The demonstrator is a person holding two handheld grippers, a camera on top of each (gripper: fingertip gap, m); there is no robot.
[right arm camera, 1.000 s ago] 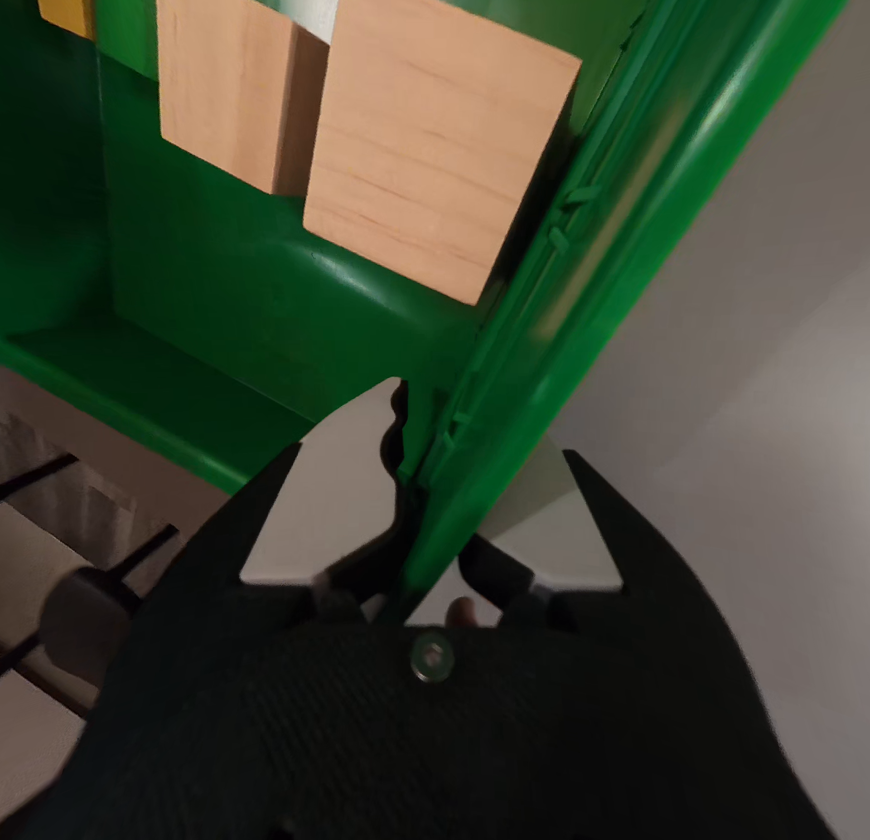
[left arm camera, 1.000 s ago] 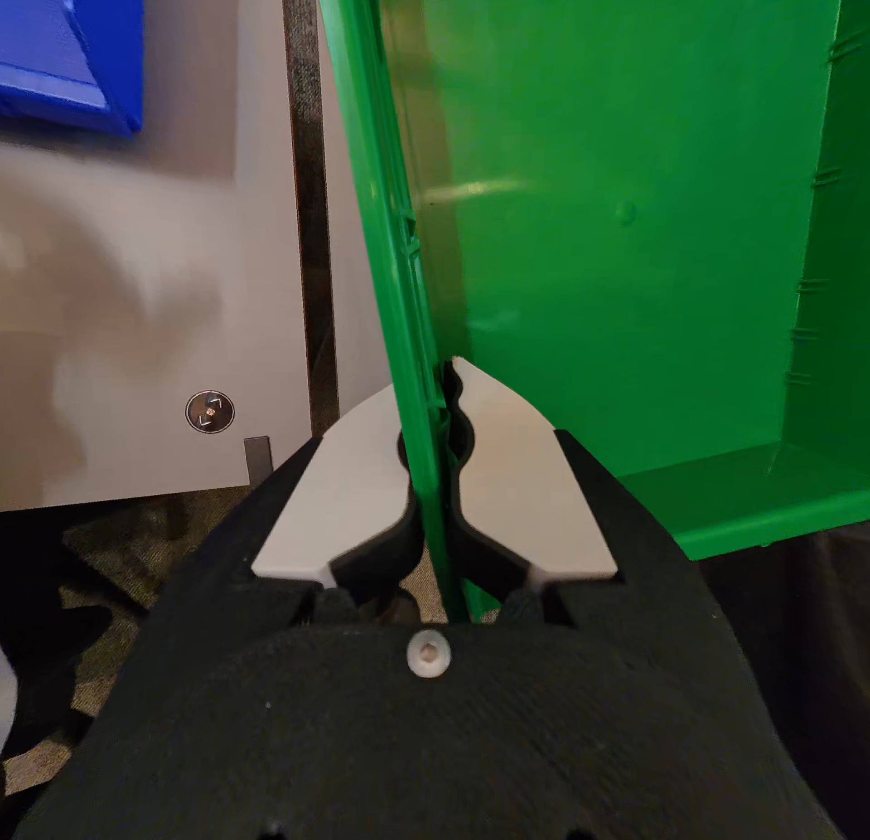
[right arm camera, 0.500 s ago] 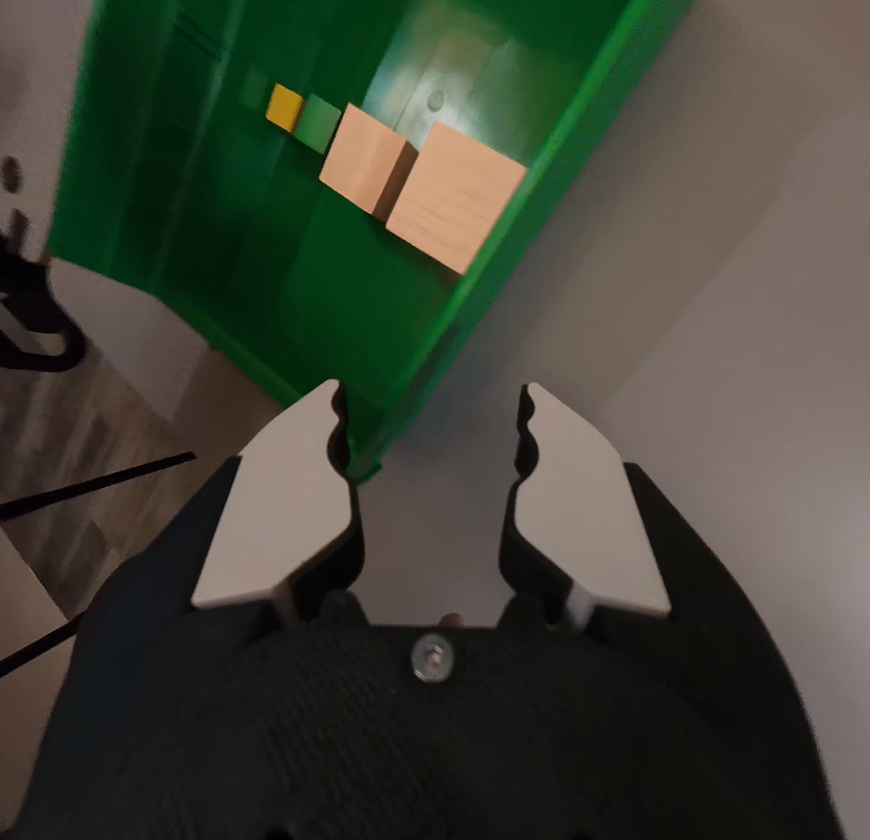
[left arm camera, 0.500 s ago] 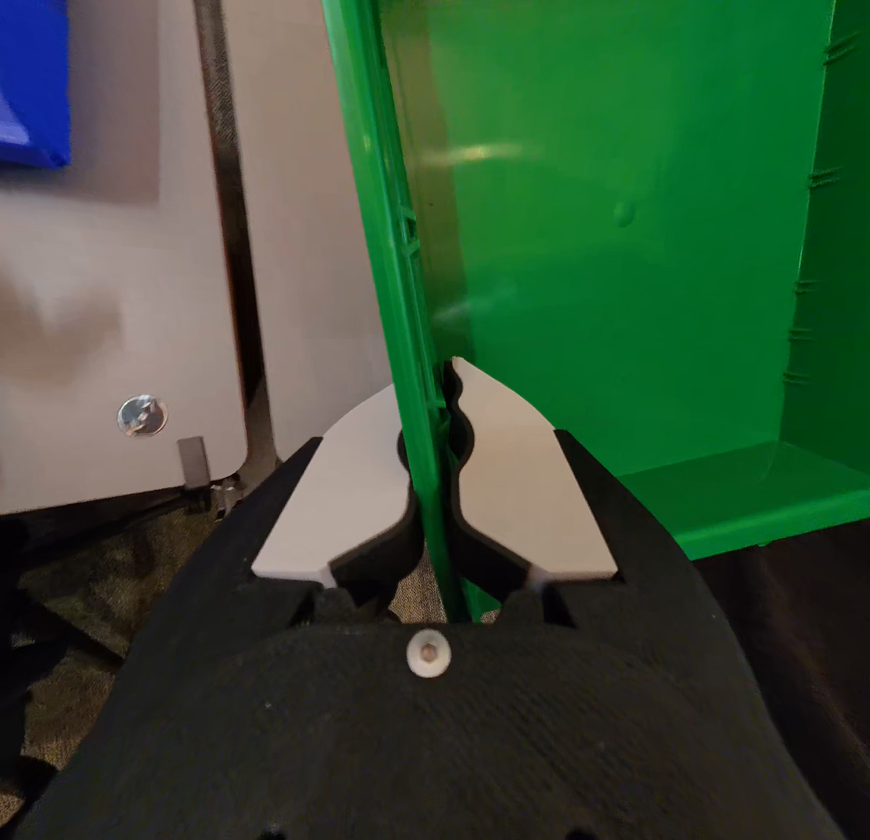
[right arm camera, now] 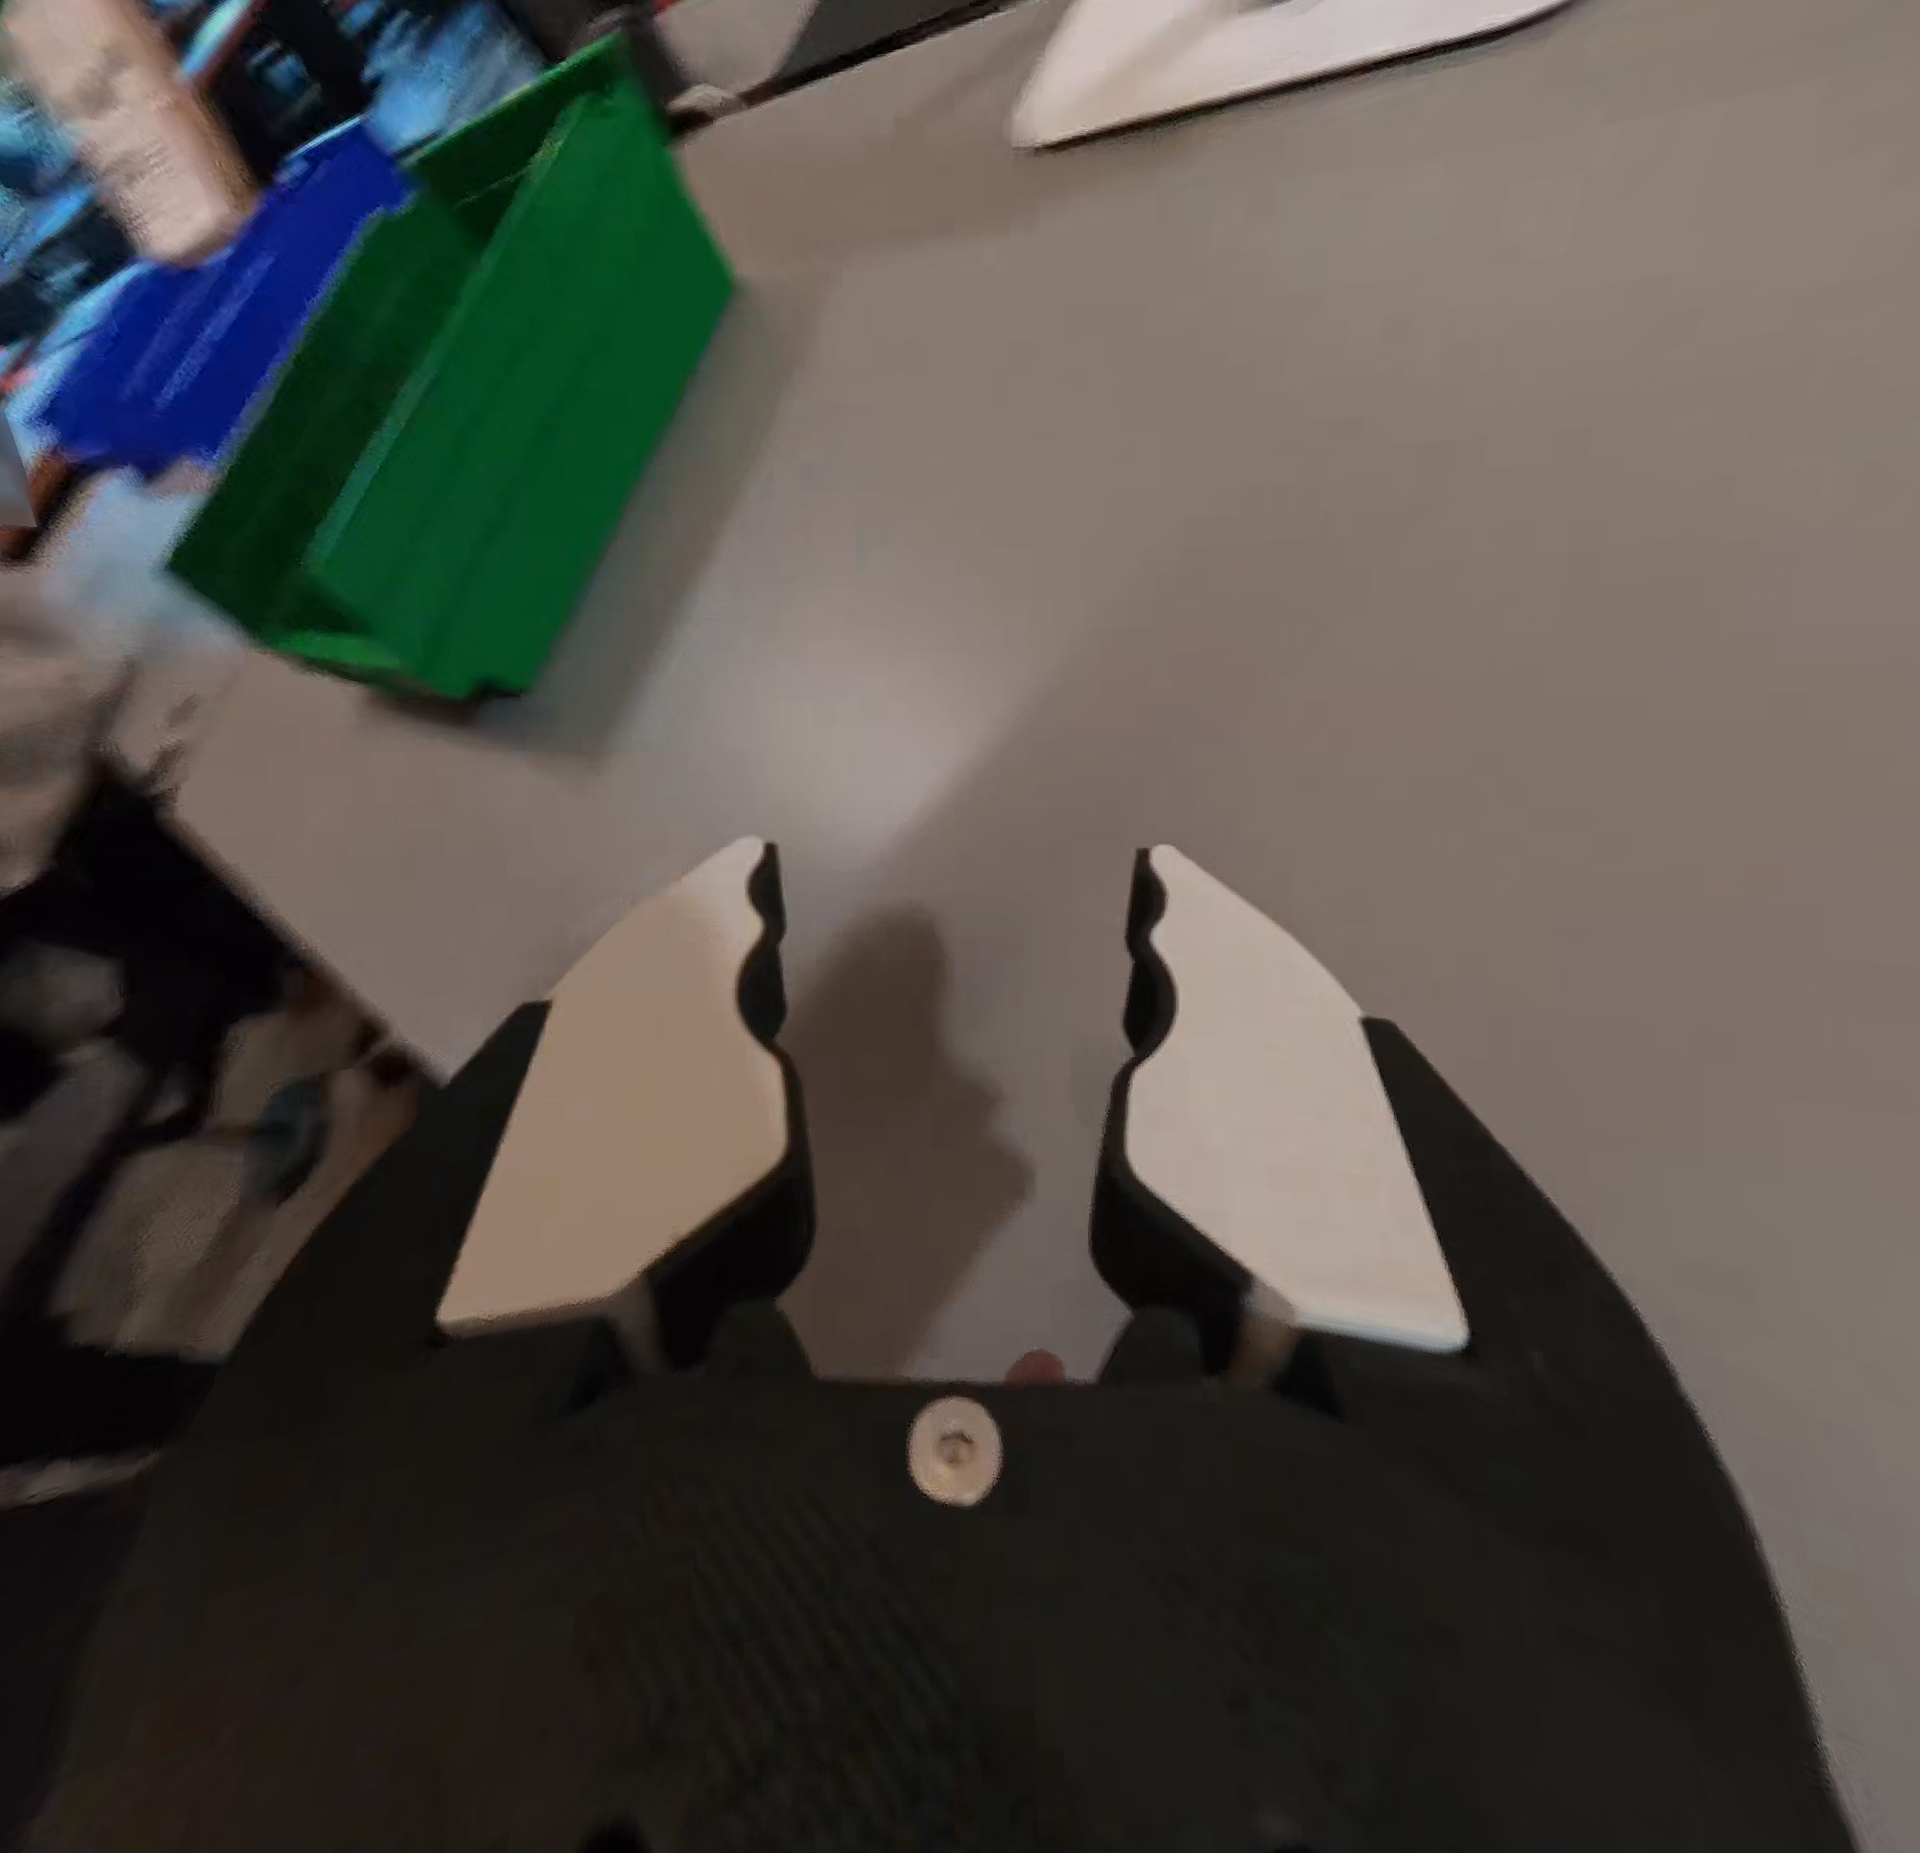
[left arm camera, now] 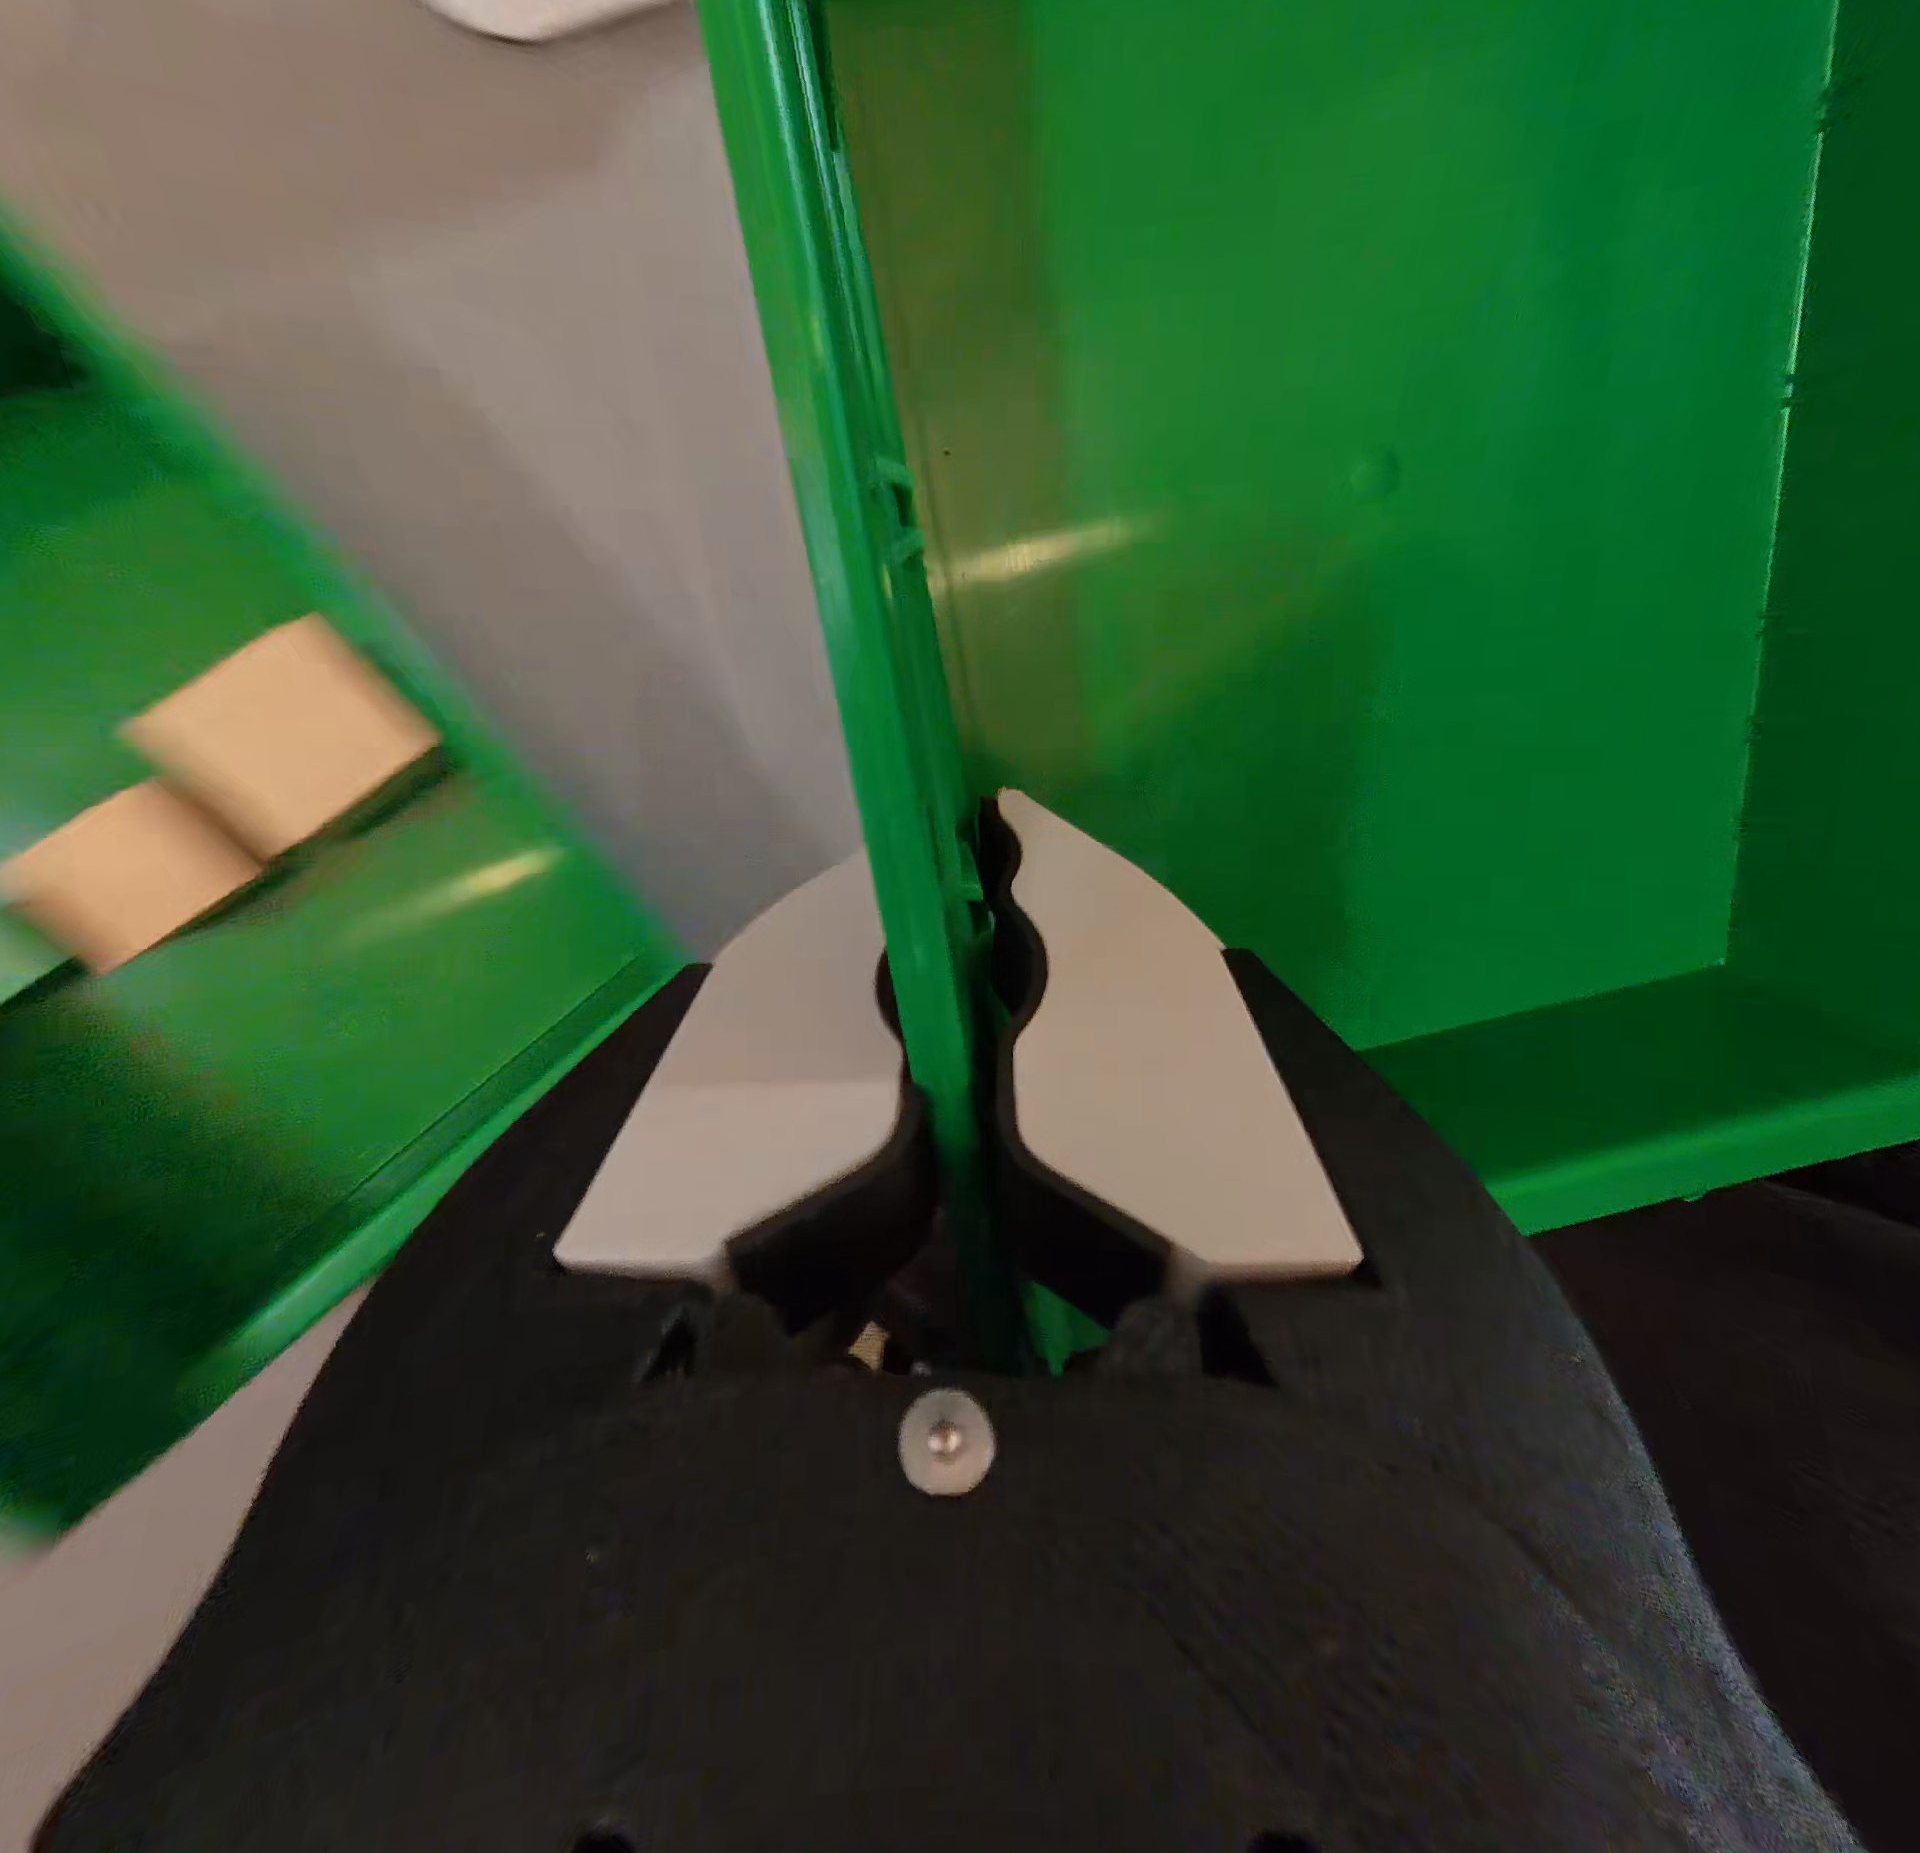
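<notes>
My left gripper point(left arm camera: 971, 816) is shut on the side wall point(left arm camera: 831, 453) of an empty green bin point(left arm camera: 1403, 556); one finger is outside the wall and one inside. To its left lies a second green bin point(left arm camera: 208, 1076), blurred, with two wooden blocks point(left arm camera: 281, 733) in it. My right gripper point(right arm camera: 956, 858) is open and empty above the grey table point(right arm camera: 1299, 556). In the right wrist view a green bin point(right arm camera: 499, 432) stands on the table well ahead to the left, apart from the gripper; its inside is hidden.
A blue bin point(right arm camera: 197, 349) sits behind the green one. A white flat object point(right arm camera: 1299, 27) lies at the far right of the table. The table's edge point(right arm camera: 312, 930) runs along the left, with floor and dark furniture below.
My right gripper let go of the wall of the green bin with the blocks, opened and pulled far back. The left view swung: the block bin came in at left, the blue bin left.
</notes>
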